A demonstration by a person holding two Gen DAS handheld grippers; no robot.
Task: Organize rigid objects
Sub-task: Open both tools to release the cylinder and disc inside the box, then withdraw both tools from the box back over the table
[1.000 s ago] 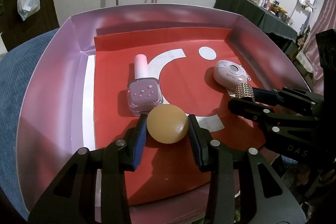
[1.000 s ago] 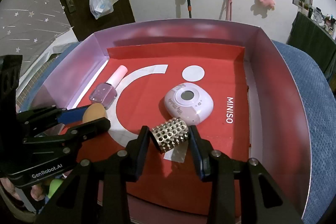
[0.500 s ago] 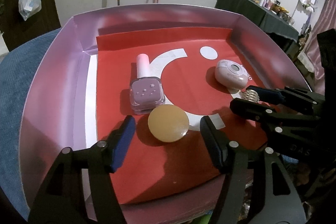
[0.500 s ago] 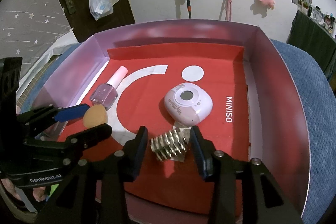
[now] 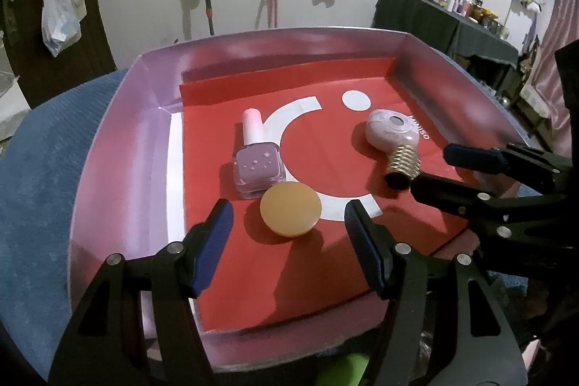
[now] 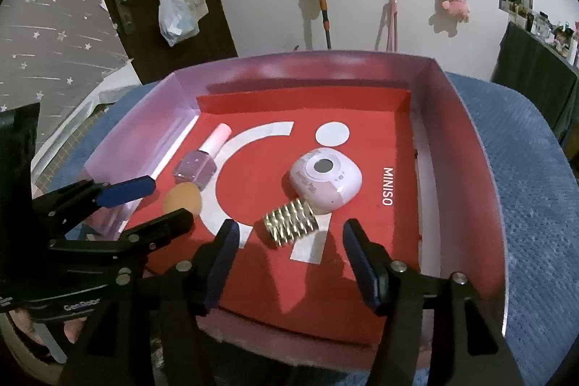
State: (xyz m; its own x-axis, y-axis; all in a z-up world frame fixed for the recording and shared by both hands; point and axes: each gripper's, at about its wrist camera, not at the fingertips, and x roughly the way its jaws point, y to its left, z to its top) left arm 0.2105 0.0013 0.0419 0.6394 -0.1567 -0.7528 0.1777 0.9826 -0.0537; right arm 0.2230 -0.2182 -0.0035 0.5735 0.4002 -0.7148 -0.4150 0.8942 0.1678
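Note:
A pink box (image 5: 108, 151) with a red liner (image 5: 325, 147) holds four items. A tan round sponge (image 5: 290, 213) lies near the front, touching a lilac nail polish bottle (image 5: 257, 165). A gold ridged cylinder (image 5: 401, 165) lies against a pale pink compact (image 5: 392, 131). My left gripper (image 5: 289, 241) is open and empty, just behind the sponge. My right gripper (image 6: 289, 259) is open and empty, just behind the gold cylinder (image 6: 291, 221). The sponge (image 6: 182, 200), the bottle (image 6: 199, 161) and the compact (image 6: 325, 179) also show in the right wrist view.
The box (image 6: 466, 140) sits on a blue textured cushion (image 6: 535, 205). Its walls rise on all sides. Each gripper shows in the other's view: the right one (image 5: 470, 169), the left one (image 6: 144, 205). A wall with hung toys stands behind.
Both grippers opened and let go: the left released the sponge, the right released the gold cylinder. Both items now lie on the red liner, and both grippers have drawn back and up.

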